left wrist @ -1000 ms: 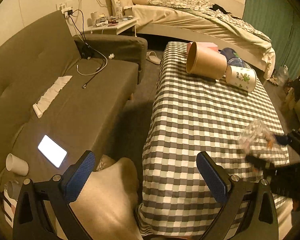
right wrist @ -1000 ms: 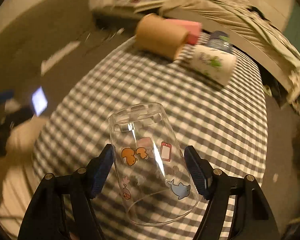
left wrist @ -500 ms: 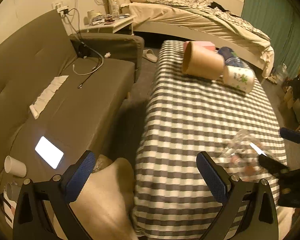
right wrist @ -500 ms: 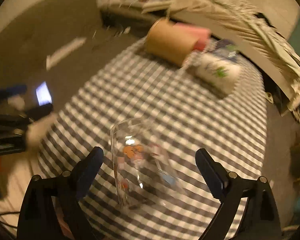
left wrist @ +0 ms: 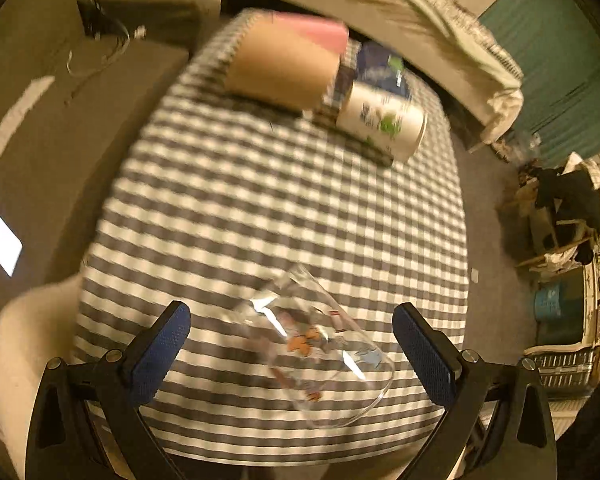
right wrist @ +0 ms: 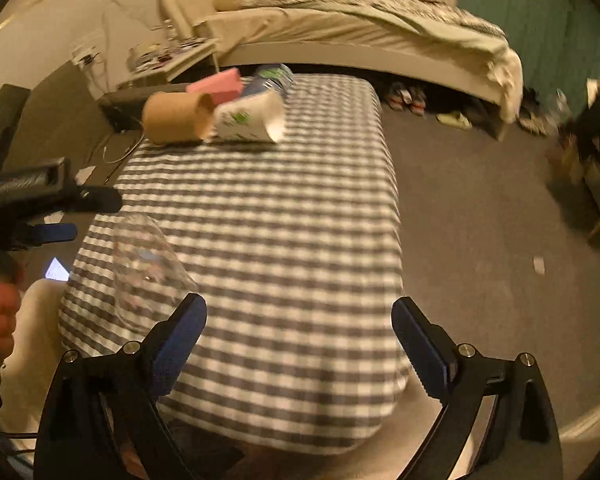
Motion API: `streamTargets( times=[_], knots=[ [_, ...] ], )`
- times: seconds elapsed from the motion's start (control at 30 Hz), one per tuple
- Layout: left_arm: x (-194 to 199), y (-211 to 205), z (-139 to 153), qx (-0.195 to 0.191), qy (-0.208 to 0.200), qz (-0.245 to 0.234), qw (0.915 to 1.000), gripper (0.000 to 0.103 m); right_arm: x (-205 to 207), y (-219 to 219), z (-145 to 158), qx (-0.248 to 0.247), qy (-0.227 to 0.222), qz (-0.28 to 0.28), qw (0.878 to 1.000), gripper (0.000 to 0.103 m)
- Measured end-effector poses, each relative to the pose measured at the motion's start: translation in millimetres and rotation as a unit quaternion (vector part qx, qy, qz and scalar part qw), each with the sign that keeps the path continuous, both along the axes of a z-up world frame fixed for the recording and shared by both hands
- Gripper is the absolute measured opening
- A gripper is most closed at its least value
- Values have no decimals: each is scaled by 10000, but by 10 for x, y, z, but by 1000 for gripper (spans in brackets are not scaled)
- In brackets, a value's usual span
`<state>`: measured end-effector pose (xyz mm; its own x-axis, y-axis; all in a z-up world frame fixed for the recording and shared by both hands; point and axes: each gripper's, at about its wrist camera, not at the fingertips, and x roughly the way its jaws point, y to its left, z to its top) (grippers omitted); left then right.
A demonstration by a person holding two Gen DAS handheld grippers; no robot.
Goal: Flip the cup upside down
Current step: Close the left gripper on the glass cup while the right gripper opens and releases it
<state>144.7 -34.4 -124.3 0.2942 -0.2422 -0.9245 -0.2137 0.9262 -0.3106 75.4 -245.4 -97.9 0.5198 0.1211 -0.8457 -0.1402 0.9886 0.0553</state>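
A clear glass cup with cartoon animal prints stands upside down, rim down, on the checked tablecloth near the table's front edge. My left gripper is open, its blue pads either side of the cup without touching it. In the right wrist view the cup sits left of my right gripper, which is open and empty over the front of the table. The left gripper shows at the left edge of that view.
The checked table carries a brown paper cup, a white printed cup, a pink box and a blue packet at its far end. A sofa with a lit phone is left; a bed lies behind.
My right gripper opened, let go of the cup and swung right. My left gripper swung from the sofa side over the table and now straddles the cup.
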Motion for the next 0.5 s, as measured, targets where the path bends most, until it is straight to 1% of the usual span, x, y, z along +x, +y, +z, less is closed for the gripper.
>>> streamTargets(
  times=[0.07, 0.17, 0.23, 0.27, 0.3, 0.33, 0.37, 0.4, 0.43, 0.47, 0.5],
  knots=[
    [48, -72, -133, -42, 313, 91, 9995, 102, -34, -89, -79, 55, 55, -64, 9999, 94],
    [75, -123, -365, -154, 802, 318, 9962, 102, -83, -162, -164, 120, 86, -60, 9999, 94],
    [75, -139, -461, -223, 1009, 437, 9937, 102, -95, -208, -195, 171, 78, -61, 9998, 94],
    [78, -143, -506, -226, 1052, 456, 9931, 102, -99, -224, -210, 187, 85, -69, 9998, 94],
    [86, -177, -494, -93, 1004, 424, 9940, 102, -103, -252, -223, 220, 93, -80, 9997, 94],
    [96, -214, -477, -35, 945, 330, 9950, 98, -109, -276, -237, 256, 101, -94, 9996, 94],
    [103, -254, -472, 31, 943, 201, 9953, 97, -115, -304, -251, 286, 120, -115, 9995, 94],
    [101, -281, -461, 88, 949, 136, 9954, 89, -117, -316, -263, 307, 133, -129, 9994, 94],
    [96, -308, -427, 120, 935, 77, 9955, 84, -125, -326, -265, 318, 130, -143, 9993, 94],
    [96, -328, -395, 68, 930, 28, 9956, 82, -135, -342, -263, 325, 116, -164, 9993, 94],
    [86, -356, -356, -80, 906, -44, 9958, 77, -140, -349, -260, 336, 106, -177, 9992, 94]
  ],
)
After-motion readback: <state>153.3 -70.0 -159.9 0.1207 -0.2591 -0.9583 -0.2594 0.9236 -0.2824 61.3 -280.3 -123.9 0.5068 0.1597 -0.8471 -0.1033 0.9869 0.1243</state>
